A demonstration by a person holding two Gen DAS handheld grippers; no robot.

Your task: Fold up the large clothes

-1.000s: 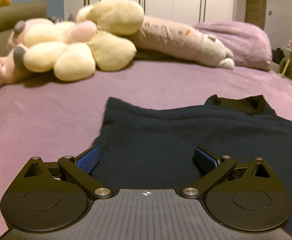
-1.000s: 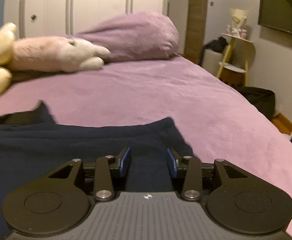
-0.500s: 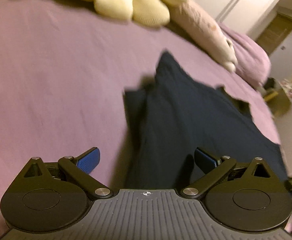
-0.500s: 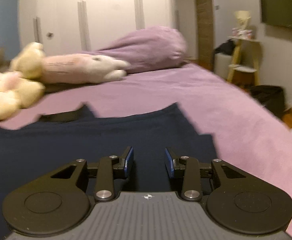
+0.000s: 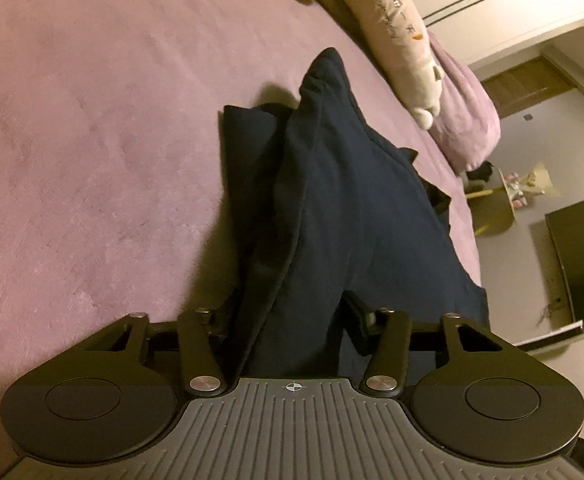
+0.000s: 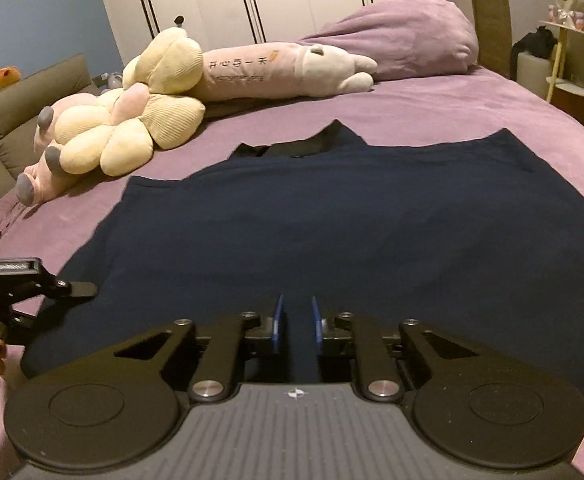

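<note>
Left gripper (image 5: pixel 292 320) pinching dark navy knit garment (image 5: pixel 331 200) edge w/ right gripper (image 6: pixel 295 326) nearly closed, empty; prob mid-fold, next carry edge across.

Purple bed (image 6: pixel 431 108) under navy garment (image 6: pixel 311 216), plush toys (image 6: pixel 132 120), pillow (image 6: pixel 403 36).

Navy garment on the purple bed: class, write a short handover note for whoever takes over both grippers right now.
Left gripper: shut on a bunched side edge of the navy garment, lifting it into a ridge off the purple bed.
Right gripper: narrowly open, holding nothing, low over the garment's near hem.
Garment: otherwise spread flat, collar toward the plush toys.
Done: side edge picked up.
Left: probably carry that edge across for the first fold, then the other side, then fold lengthwise.
</note>
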